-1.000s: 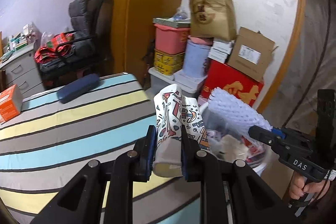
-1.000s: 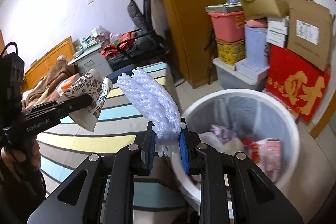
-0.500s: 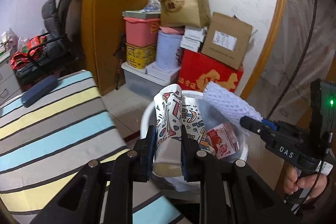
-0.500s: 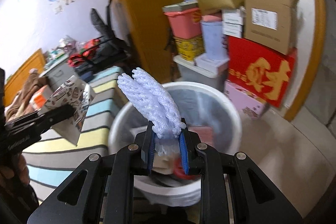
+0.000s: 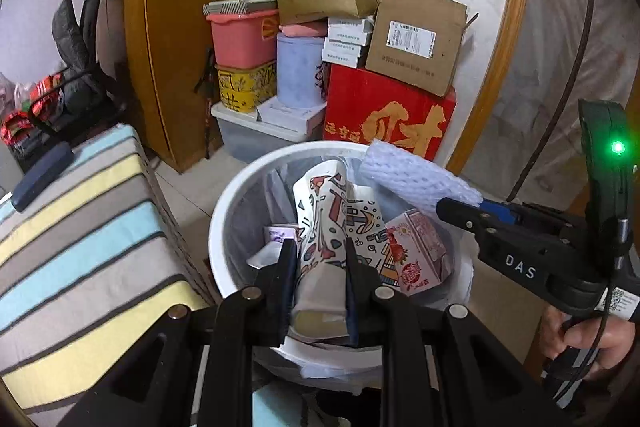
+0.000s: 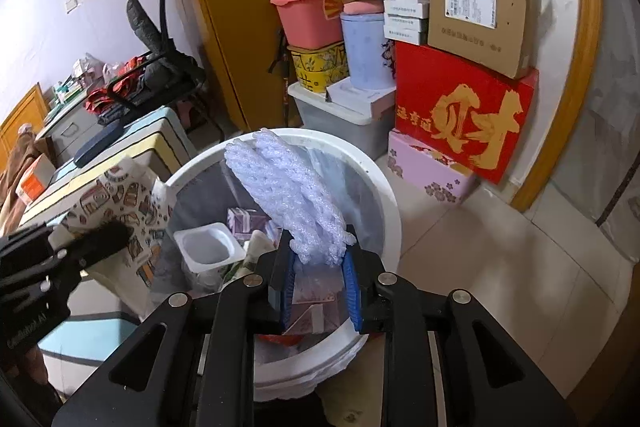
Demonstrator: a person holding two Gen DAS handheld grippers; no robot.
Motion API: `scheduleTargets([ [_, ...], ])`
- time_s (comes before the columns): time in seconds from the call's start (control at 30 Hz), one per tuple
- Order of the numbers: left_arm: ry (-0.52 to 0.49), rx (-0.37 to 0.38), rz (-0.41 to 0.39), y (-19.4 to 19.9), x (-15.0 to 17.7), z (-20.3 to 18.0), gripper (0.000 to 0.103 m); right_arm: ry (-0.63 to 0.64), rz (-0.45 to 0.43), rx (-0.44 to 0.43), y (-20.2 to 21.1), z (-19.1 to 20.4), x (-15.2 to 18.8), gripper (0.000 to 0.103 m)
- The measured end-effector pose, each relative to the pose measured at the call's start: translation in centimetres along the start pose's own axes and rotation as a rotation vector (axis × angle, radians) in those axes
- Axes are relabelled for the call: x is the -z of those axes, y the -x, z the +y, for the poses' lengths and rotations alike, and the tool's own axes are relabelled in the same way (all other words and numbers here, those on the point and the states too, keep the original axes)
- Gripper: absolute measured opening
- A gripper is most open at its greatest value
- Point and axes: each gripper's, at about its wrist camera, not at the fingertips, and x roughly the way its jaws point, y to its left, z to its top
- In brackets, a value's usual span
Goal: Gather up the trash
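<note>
Bin (image 5: pixel 224 211) already holds cartons and a yoghurt tub (image 6: pixel 208 247), left gripper (image 5: pixel 320 275) pinching the patterned paper cup (image 5: pixel 324 227) above it, right gripper (image 6: pixel 318 279) jaws easing apart around the foam net (image 6: pixel 288 195), both drops pending

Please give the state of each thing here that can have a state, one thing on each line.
Left tool: shut on the patterned paper cup, over the bin.
Right tool: jaws opening, foam net still between them.
Trash bin: lined, partly full.
Yogurt cup: empty, in the bin.
Cardboard box: flaps open.
</note>
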Motion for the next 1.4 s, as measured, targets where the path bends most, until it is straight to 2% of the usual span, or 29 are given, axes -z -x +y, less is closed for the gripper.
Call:
scheduleTargets([
  [0.07,-0.012,-0.019,-0.001,-0.1,0.1,-0.2,0.024,-0.003,0.005,0.0,-0.2,-0.2,-0.2,0.023],
  [0.13,-0.006,-0.016,0.008,-0.2,0.1,-0.2,0.04,0.003,0.013,-0.01,-0.3,-0.2,-0.2,0.025],
  [0.17,0.001,-0.011,0.007,-0.1,0.1,-0.3,0.056,0.005,0.018,-0.011,-0.4,-0.2,-0.2,0.029],
  [0.2,0.009,0.002,0.0,0.1,0.1,-0.2,0.06,0.007,0.021,-0.008,-0.4,-0.2,-0.2,0.033],
  [0.27,0.018,0.012,-0.01,0.5,0.0,-0.1,0.06,0.003,0.015,-0.013,-0.3,-0.3,-0.2,0.04],
  [0.3,0.015,0.008,-0.014,0.6,0.0,-0.2,0.06,-0.005,0.008,-0.022,-0.1,-0.4,-0.1,0.048],
  [0.37,0.011,-0.002,-0.012,0.7,0.0,-0.2,0.06,-0.015,-0.001,-0.032,0.1,-0.4,-0.2,0.058],
  [0.67,0.054,-0.025,-0.023,2.1,0.7,0.7,0.062,-0.011,-0.026,-0.044,1.0,0.5,0.0,0.058],
  [0.77,0.053,-0.054,-0.033,2.9,1.2,0.8,0.068,-0.014,-0.05,-0.046,1.6,0.9,0.4,0.058],
  [1.1,0.087,-0.116,-0.077,6.7,3.6,1.2,0.068,-0.006,-0.145,-0.065,5.1,3.1,2.3,0.058],
  [1.33,0.112,-0.135,-0.153,10.2,6.1,1.2,0.072,0.006,-0.206,-0.064,7.4,4.8,4.2,0.058],
  [1.4,0.111,-0.183,-0.165,11.0,6.8,1.2,0.076,0.001,-0.218,-0.068,7.8,5.1,4.6,0.058],
])
